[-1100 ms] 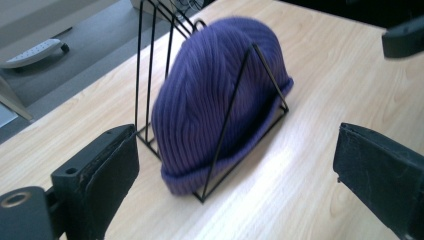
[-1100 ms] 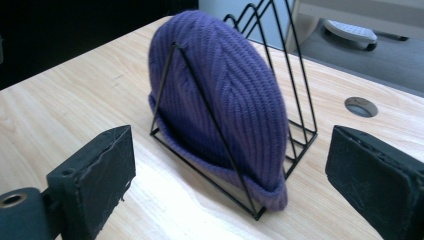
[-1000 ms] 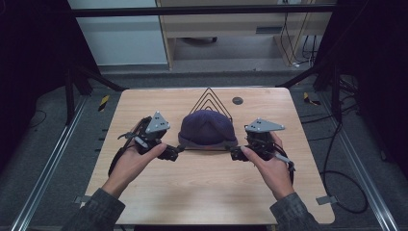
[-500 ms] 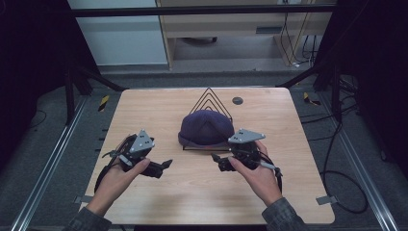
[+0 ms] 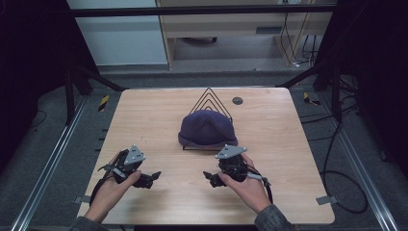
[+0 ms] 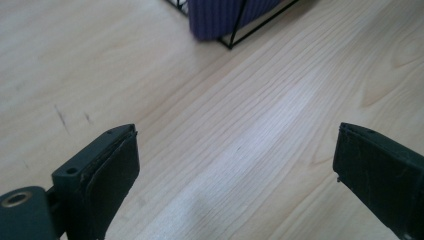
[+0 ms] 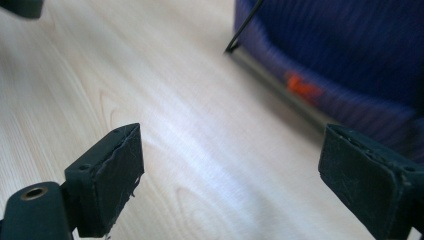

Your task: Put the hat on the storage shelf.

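Observation:
A dark blue knitted beanie (image 5: 208, 128) is draped over a black wire triangular stand (image 5: 210, 98) in the middle of the wooden table (image 5: 288, 159). My left gripper (image 5: 153, 177) sits near the table's front left, held low, jaws wide apart with bare wood between them. My right gripper (image 5: 208, 178) is front of centre, also open and empty. In the left gripper view the beanie's edge (image 6: 225, 17) and stand wire lie ahead. The right gripper view has the beanie (image 7: 345, 55) close, with a small orange tag (image 7: 301, 86) on its brim.
A small dark round disc (image 5: 237, 100) lies on the table behind the stand to the right. Cables run on the floor at the right (image 5: 344, 159). A metal frame surrounds the table.
Both grippers have drawn back from the beanie's sides toward the table's front edge and now stand apart from it, open and empty. The beanie stays on its stand.

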`<state>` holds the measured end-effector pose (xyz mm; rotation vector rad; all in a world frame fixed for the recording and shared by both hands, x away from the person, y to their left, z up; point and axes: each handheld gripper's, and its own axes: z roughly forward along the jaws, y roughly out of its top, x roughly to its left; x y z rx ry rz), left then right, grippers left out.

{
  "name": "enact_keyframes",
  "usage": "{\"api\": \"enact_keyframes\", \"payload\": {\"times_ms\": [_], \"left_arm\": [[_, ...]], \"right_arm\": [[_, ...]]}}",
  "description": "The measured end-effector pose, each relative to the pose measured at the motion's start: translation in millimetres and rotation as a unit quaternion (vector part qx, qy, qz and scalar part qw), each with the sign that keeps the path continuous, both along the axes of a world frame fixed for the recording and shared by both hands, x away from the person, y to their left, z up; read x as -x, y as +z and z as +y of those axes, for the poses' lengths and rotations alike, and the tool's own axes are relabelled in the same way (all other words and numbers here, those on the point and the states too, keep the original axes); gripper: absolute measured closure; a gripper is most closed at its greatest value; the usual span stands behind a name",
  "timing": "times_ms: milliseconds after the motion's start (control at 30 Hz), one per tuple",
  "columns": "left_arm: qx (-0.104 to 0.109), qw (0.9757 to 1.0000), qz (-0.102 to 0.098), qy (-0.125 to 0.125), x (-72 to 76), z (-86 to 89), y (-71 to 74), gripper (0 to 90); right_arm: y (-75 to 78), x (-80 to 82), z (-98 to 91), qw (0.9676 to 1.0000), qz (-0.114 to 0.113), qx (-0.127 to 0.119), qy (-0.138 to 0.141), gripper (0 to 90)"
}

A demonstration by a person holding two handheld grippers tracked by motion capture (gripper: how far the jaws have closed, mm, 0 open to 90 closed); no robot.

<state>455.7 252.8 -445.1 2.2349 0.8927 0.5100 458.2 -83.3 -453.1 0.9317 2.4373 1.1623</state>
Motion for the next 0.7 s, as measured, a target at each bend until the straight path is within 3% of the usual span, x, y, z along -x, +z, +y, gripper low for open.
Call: {"api": "enact_keyframes", "payload": {"times_ms": [167,300,400,433,567,700], "left_arm": [[0.005,0.9994,0.018,0.030,-12.4,10.4,-27.4,5.0],[-0.001,0.9982,0.030,0.052,-21.4,19.9,-37.2,5.1],[0.008,0.9977,0.034,0.057,-25.9,24.5,-41.5,4.9],[0.011,0.9976,0.035,0.058,-26.8,25.4,-42.2,4.6],[-0.008,0.9973,0.038,0.061,-31.0,29.3,-48.4,3.6],[0.006,0.9962,0.056,0.066,-35.0,38.4,-57.0,0.0]], "right_arm": [[-27.2,-3.4,9.9,0.9995,0.025,0.018,-0.003,11.2],[-42.4,-6.2,15.4,0.9987,0.035,0.034,-0.013,11.3],[-51.3,-7.5,18.0,0.9980,0.035,0.048,-0.020,10.1],[-53.8,-6.9,18.4,0.9983,0.025,0.048,-0.023,9.0],[-58.9,-5.6,16.4,0.9991,0.007,0.030,-0.029,7.6],[-59.0,-5.1,15.7,0.9991,0.008,0.029,-0.029,7.4]]}}
